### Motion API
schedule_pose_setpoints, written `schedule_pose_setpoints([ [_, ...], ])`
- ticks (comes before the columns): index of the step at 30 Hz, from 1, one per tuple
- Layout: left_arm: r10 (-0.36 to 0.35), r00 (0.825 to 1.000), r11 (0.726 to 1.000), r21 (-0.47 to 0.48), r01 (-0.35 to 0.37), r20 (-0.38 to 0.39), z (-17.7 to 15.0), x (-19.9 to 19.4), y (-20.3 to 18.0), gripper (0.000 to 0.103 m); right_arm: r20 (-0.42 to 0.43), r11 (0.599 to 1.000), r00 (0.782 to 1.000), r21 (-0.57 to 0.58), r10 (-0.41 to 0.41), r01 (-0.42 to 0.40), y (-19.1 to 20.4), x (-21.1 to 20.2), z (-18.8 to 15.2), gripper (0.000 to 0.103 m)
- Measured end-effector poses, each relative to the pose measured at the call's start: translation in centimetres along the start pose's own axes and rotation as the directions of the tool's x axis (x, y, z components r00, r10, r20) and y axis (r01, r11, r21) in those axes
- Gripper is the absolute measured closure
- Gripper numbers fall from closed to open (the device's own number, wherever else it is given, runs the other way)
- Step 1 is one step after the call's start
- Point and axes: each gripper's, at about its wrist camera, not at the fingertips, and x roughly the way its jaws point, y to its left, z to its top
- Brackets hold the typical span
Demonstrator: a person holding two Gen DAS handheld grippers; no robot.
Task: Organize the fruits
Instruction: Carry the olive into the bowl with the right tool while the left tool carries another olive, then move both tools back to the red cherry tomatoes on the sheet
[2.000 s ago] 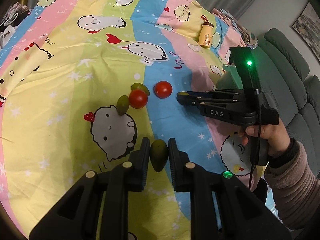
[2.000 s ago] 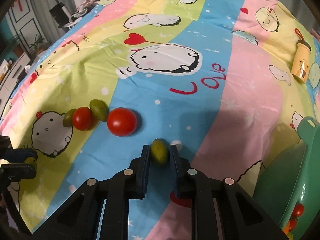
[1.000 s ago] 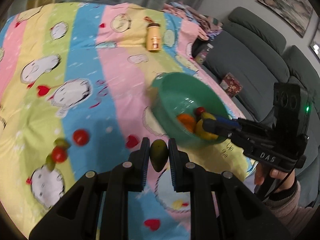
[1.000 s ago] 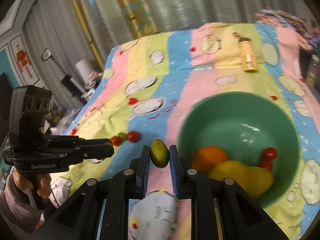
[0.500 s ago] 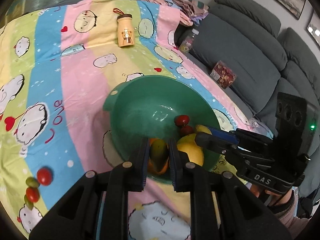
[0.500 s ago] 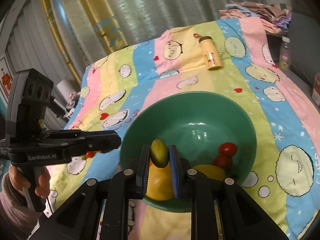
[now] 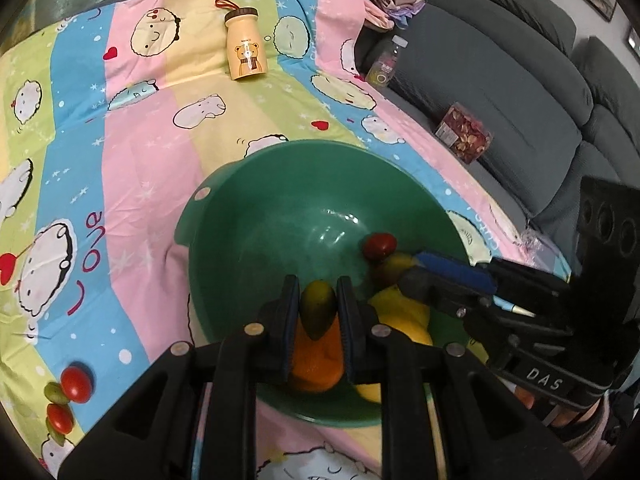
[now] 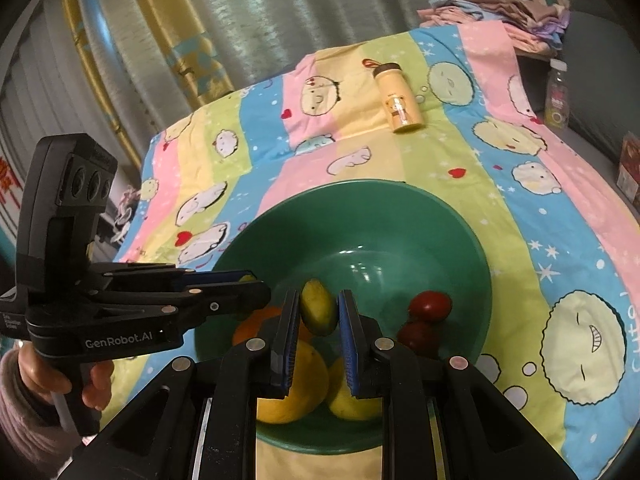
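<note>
A green bowl point(image 7: 256, 216) point(image 8: 452, 240) sits on the striped bedspread and holds an orange point(image 7: 316, 356), yellow lemons point(image 8: 288, 384) and red tomatoes point(image 8: 430, 306). My left gripper point(image 7: 318, 308) is shut on a green olive-like fruit point(image 7: 318, 310) above the orange in the bowl. My right gripper point(image 8: 318, 314) holds a second green fruit point(image 8: 318, 312) over the bowl, its jaws looking slightly parted around it. Two red tomatoes point(image 7: 76, 384) and green fruits point(image 7: 54, 392) lie on the bedspread at lower left.
A yellow bear bottle point(image 7: 244, 50) point(image 8: 400, 100) lies on the far bedspread. A grey sofa point(image 7: 500, 92) with a clear bottle point(image 7: 384, 62) and a snack box point(image 7: 464, 134) stands to the right. Curtains point(image 8: 240, 20) hang behind the bed.
Both grippers have carried their green fruits from the bedspread to above the bowl. The right jaws now look a little wider around their fruit.
</note>
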Motion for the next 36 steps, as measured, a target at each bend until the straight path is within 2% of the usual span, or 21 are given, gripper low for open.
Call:
schedule_pose_setpoints([
  [2,-0.011,1.000,1.000,-0.028,0.011,0.006,0.2,-0.2,0.4,0.058,0.000,1.000,1.000,0.011,0.003,-0.003,-0.2,0.0,0.0,0.079],
  [3,-0.014,1.000,0.999,-0.039,0.014,0.013,0.2,-0.3,0.5,0.039,0.004,1.000,1.000,0.019,0.000,0.000,-0.3,-0.1,0.0,0.071],
  [4,-0.014,1.000,0.999,-0.051,0.016,0.027,0.3,-0.7,0.7,0.034,0.007,1.000,1.000,0.026,-0.007,0.007,-0.4,-0.2,0.0,0.066],
  [5,-0.018,0.999,0.998,-0.056,0.019,0.035,0.3,-1.0,0.8,0.034,0.013,0.999,1.000,0.039,-0.017,0.016,-0.7,-0.4,0.0,0.057],
  [6,-0.021,0.999,0.998,-0.065,0.024,0.042,0.4,-1.5,1.0,0.033,0.020,0.999,1.000,0.049,-0.020,0.019,-0.9,-0.6,-0.1,0.054],
  [13,-0.008,0.994,0.988,-0.153,0.024,0.106,-0.1,-4.9,3.0,0.015,0.048,0.996,0.999,0.088,-0.020,0.015,-1.7,-2.1,-0.5,0.050],
  [18,0.074,0.990,0.975,-0.216,-0.046,0.122,-1.7,-7.3,4.9,0.008,0.055,0.995,0.998,0.101,-0.029,0.024,-1.9,-3.0,-0.8,0.049],
  [24,0.148,0.975,0.950,-0.299,-0.093,0.167,-4.2,-11.2,8.2,0.003,0.065,0.995,0.998,0.097,-0.012,0.005,-1.2,-4.0,-1.0,0.048],
  [29,0.207,0.959,0.919,-0.375,-0.122,0.196,-7.1,-14.6,10.8,0.001,0.066,0.997,0.997,0.063,0.040,-0.045,0.6,-4.3,-1.1,0.048],
  [36,0.257,0.951,0.881,-0.445,-0.158,0.172,-11.3,-16.6,13.4,0.001,0.038,0.991,0.990,-0.019,0.134,-0.133,4.5,-3.6,-0.9,0.048],
])
